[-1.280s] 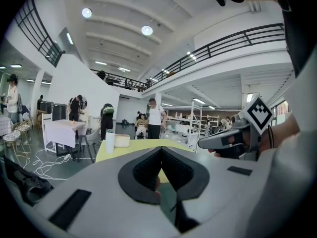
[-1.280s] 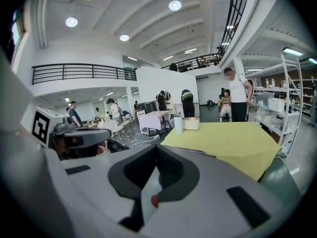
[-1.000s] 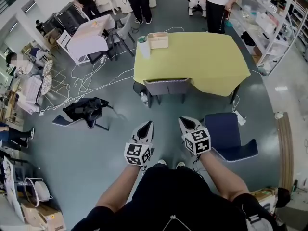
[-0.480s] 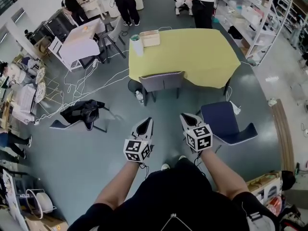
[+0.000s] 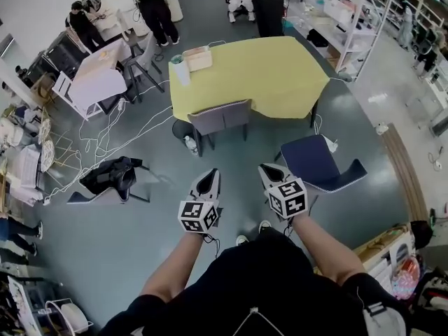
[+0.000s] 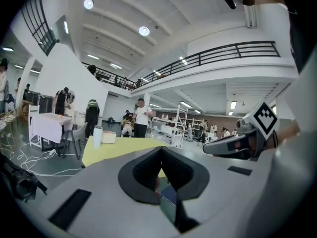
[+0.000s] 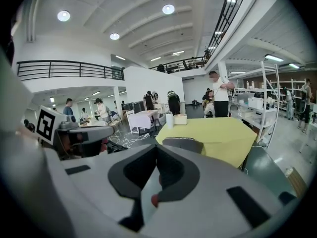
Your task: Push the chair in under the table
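Note:
A table (image 5: 280, 72) under a yellow cloth stands ahead in the head view. A grey chair (image 5: 219, 117) sits at its near edge, its back toward me. A dark blue chair (image 5: 318, 163) stands free on the floor to the right, just beyond my right gripper (image 5: 269, 170). My left gripper (image 5: 209, 177) is beside it, and both are shut and hold nothing. The left gripper view looks over shut jaws (image 6: 159, 150) at the table (image 6: 114, 145). The right gripper view shows shut jaws (image 7: 156, 148), the grey chair (image 7: 183, 144) and the table (image 7: 218, 135).
A white cup (image 5: 179, 68) and a box (image 5: 198, 58) stand on the table's left end. A dark tipped-over chair (image 5: 108, 177) and white cables (image 5: 105, 135) lie on the floor at left. Several people stand beyond the table; shelves (image 5: 350, 12) line the right.
The table and both chairs have slid left and slightly up in the head view as I moved. The blue chair now lies closer to my right gripper. Both grippers stayed shut.

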The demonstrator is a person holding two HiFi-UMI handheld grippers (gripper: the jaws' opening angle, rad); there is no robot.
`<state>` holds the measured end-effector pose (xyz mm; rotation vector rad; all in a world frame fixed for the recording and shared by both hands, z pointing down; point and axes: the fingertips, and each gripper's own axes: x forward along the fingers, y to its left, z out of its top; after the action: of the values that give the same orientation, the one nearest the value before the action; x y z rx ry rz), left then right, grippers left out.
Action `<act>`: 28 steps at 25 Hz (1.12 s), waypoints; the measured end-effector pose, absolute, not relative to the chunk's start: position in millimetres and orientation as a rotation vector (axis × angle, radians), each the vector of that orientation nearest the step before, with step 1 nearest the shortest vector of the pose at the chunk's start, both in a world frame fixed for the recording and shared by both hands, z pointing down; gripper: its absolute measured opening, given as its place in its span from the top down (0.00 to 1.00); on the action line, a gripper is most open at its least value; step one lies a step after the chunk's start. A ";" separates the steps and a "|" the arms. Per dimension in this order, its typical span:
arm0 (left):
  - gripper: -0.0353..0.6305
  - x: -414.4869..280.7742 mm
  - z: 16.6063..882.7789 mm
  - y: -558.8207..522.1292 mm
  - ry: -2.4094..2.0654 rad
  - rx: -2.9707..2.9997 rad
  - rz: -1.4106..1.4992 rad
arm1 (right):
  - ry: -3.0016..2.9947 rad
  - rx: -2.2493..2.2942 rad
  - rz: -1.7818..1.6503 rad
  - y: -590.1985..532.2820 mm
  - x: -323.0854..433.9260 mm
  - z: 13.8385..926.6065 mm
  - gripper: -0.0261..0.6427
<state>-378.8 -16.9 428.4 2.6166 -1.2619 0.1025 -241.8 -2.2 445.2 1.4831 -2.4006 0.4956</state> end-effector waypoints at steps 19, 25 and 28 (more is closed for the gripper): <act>0.93 -135.5 449.5 57.6 -0.345 2.882 0.182 | -1.801 2.298 0.614 154.2 -16.7 455.8 0.94; 0.93 -42.8 445.7 113.9 -0.064 2.922 0.203 | -1.590 2.511 0.628 235.1 53.9 451.9 0.94; 0.93 1.8 443.9 145.9 0.054 2.932 0.209 | -1.504 2.583 0.638 275.2 84.3 453.5 0.94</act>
<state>1.8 145.9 443.9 2.9322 0.0535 0.2086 84.3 275.2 453.5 2.5830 -1.5037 0.6385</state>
